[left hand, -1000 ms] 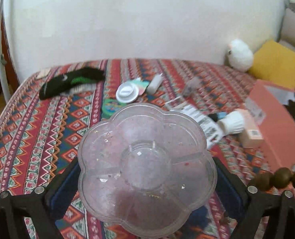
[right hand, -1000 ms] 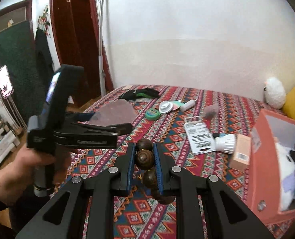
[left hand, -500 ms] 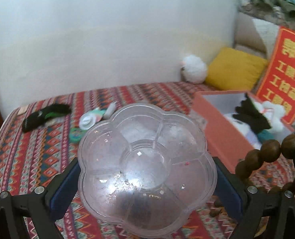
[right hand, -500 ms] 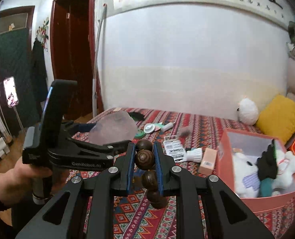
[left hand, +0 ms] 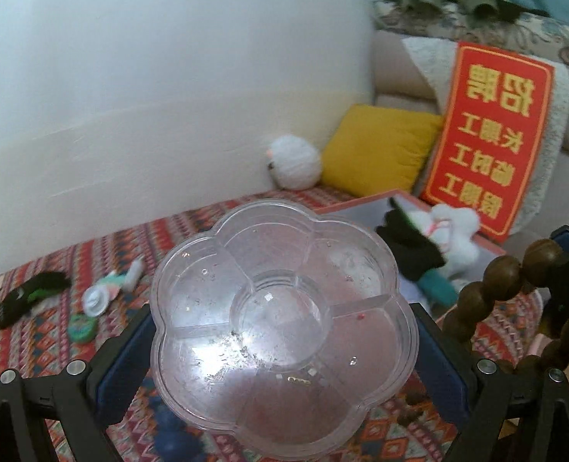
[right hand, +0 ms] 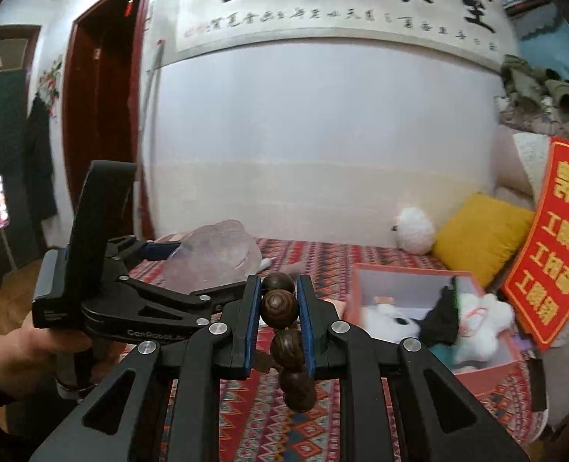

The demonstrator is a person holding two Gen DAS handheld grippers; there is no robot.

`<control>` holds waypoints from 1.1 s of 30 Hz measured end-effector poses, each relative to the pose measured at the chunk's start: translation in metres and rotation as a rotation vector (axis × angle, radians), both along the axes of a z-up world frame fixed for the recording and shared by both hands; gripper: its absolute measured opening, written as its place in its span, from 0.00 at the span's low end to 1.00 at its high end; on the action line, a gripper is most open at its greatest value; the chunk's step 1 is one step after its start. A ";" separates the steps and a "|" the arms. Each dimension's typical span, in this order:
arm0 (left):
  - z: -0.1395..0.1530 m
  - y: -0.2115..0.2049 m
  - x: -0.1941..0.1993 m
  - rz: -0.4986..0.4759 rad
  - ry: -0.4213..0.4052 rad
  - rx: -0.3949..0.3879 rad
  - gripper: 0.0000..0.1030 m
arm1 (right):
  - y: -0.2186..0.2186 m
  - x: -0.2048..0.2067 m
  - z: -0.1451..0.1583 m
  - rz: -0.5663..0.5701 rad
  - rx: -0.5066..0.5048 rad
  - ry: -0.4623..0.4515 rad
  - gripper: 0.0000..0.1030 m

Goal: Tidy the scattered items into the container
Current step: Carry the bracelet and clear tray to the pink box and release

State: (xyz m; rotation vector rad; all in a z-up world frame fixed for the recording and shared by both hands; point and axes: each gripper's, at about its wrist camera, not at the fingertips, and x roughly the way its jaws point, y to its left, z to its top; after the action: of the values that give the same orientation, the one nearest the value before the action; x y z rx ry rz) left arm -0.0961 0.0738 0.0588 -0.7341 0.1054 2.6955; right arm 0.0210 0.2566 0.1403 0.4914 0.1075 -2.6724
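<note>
My left gripper (left hand: pixel 282 331) is shut on a clear flower-shaped divided dish (left hand: pixel 280 319), held in the air above the patterned bed cover. The same dish (right hand: pixel 213 256) shows in the right wrist view, beside my right gripper. My right gripper (right hand: pixel 279 300) is shut on a string of dark wooden beads (right hand: pixel 279 306), which hangs below its fingers. In the left wrist view the beads (left hand: pixel 503 281) arc at the right edge. The salmon box (right hand: pixel 476 375) stands to the right, holding a white plush toy (right hand: pixel 473 319) and a black glove (right hand: pixel 440 317).
On the bed cover (left hand: pixel 34 346) lie a black and green glove (left hand: pixel 30 294), a white lid (left hand: pixel 96 300), a green tape roll (left hand: pixel 81 329) and a small tube (left hand: pixel 133 275). A yellow cushion (left hand: pixel 376 150), a white plush ball (left hand: pixel 294 161) and a red sign (left hand: pixel 492 134) stand behind the box.
Both grippers have risen and swung right with the dish and the beads. The box with the plush toy has come closer, and the scattered items have receded to the left.
</note>
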 end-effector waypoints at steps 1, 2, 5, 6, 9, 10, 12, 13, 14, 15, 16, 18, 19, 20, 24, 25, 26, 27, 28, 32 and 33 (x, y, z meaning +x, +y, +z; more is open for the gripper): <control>0.002 0.007 -0.001 -0.011 0.003 -0.002 0.97 | 0.009 0.000 0.002 -0.017 -0.001 0.003 0.19; 0.003 0.015 -0.004 -0.023 0.005 -0.005 0.97 | 0.016 -0.001 0.003 -0.032 -0.002 0.006 0.19; 0.006 0.036 -0.013 -0.055 0.003 -0.010 0.97 | 0.037 -0.008 0.008 -0.070 -0.005 0.011 0.19; 0.006 0.044 -0.016 -0.065 0.002 -0.012 0.97 | 0.046 -0.013 0.008 -0.083 -0.006 0.012 0.19; 0.004 0.064 -0.030 -0.086 -0.010 -0.015 0.97 | 0.071 -0.029 0.007 -0.120 -0.012 0.011 0.19; 0.003 0.072 -0.037 -0.092 -0.016 -0.018 0.97 | 0.078 -0.036 0.007 -0.130 -0.015 0.010 0.19; -0.001 0.084 -0.052 -0.101 -0.035 -0.016 0.97 | 0.094 -0.051 0.004 -0.150 -0.023 0.004 0.19; -0.004 0.091 -0.062 -0.106 -0.050 -0.014 0.97 | 0.101 -0.061 0.001 -0.159 -0.025 -0.001 0.19; -0.007 0.099 -0.072 -0.112 -0.065 -0.012 0.97 | 0.107 -0.071 -0.003 -0.167 -0.027 -0.006 0.19; -0.010 0.106 -0.081 -0.115 -0.072 -0.016 0.97 | 0.113 -0.082 -0.007 -0.174 -0.028 -0.013 0.19; -0.013 0.113 -0.091 -0.117 -0.079 -0.019 0.97 | 0.119 -0.098 -0.013 -0.179 -0.030 -0.021 0.19; -0.022 0.129 -0.110 -0.121 -0.091 -0.031 0.97 | 0.130 -0.127 -0.025 -0.185 -0.035 -0.043 0.19; -0.026 0.133 -0.117 -0.123 -0.096 -0.034 0.97 | 0.134 -0.140 -0.031 -0.186 -0.037 -0.053 0.19; -0.031 0.142 -0.130 -0.125 -0.105 -0.041 0.97 | 0.138 -0.155 -0.038 -0.186 -0.040 -0.066 0.19; -0.054 0.171 -0.179 -0.141 -0.156 -0.057 0.97 | 0.155 -0.221 -0.068 -0.179 -0.066 -0.101 0.19; -0.060 0.177 -0.191 -0.151 -0.179 -0.061 0.97 | 0.159 -0.235 -0.073 -0.178 -0.079 -0.101 0.20; -0.067 0.183 -0.203 -0.160 -0.203 -0.066 0.97 | 0.162 -0.246 -0.077 -0.181 -0.094 -0.098 0.22; -0.075 0.188 -0.216 -0.166 -0.236 -0.066 0.97 | 0.165 -0.257 -0.082 -0.198 -0.106 -0.091 0.39; -0.080 0.190 -0.221 -0.168 -0.252 -0.066 0.98 | 0.168 -0.265 -0.085 -0.226 -0.111 -0.073 0.53; -0.094 0.183 -0.232 -0.134 -0.285 -0.035 0.98 | 0.172 -0.273 -0.087 -0.270 -0.121 -0.043 0.80; -0.095 0.180 -0.231 -0.129 -0.288 -0.021 0.98 | 0.173 -0.274 -0.087 -0.272 -0.126 -0.047 0.80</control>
State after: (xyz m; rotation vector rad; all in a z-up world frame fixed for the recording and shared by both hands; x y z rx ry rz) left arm -0.3270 0.2537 -0.0361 -1.0743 0.1056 2.4426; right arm -0.2528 0.4298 0.0534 0.5625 -0.1514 -2.9059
